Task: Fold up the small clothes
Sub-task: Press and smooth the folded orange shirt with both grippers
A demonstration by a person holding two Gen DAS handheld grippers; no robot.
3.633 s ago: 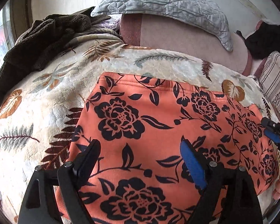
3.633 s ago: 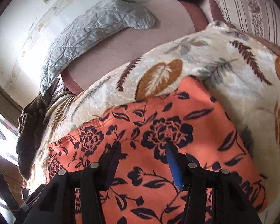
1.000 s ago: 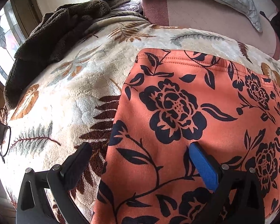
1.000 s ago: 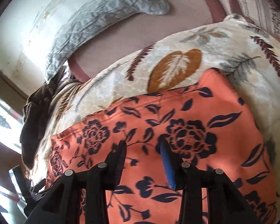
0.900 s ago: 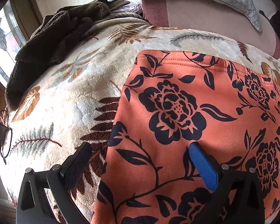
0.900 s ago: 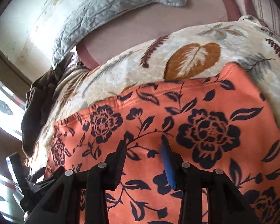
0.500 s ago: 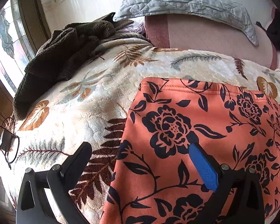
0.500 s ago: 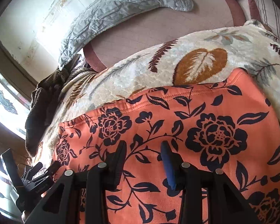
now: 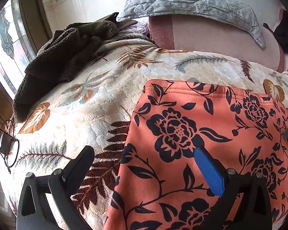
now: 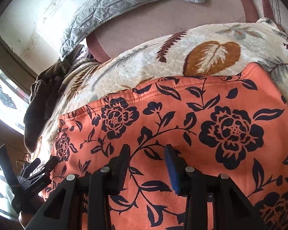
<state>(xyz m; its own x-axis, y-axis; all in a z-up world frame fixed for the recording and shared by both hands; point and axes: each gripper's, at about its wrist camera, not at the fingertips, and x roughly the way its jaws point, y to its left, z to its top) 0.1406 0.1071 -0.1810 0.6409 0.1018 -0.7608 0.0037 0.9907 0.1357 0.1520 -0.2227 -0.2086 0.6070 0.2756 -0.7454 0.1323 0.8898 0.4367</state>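
An orange garment (image 9: 211, 126) with a dark flower print lies flat on the leaf-patterned blanket (image 9: 90, 115), its stitched hem toward the far side. My left gripper (image 9: 143, 153) is wide open over the garment's left edge, one finger above the blanket and the blue pad (image 9: 207, 168) above the cloth. In the right wrist view my right gripper (image 10: 146, 149) hovers over the middle of the garment (image 10: 230, 130), its jaws a narrow gap apart with no cloth pinched. The left gripper (image 10: 32, 174) shows at that view's lower left.
A dark brown fleece throw (image 9: 63, 57) is heaped at the blanket's far left by a window (image 9: 3, 38). A grey quilted pillow (image 9: 192, 3) rests on a pink cushion (image 9: 211, 38) behind. A small device with a cable (image 9: 5, 143) sits at the bed's left edge.
Both views have tipped up, so more wall and pillow show. The right gripper has slid left across the garment. The garment lies as before.
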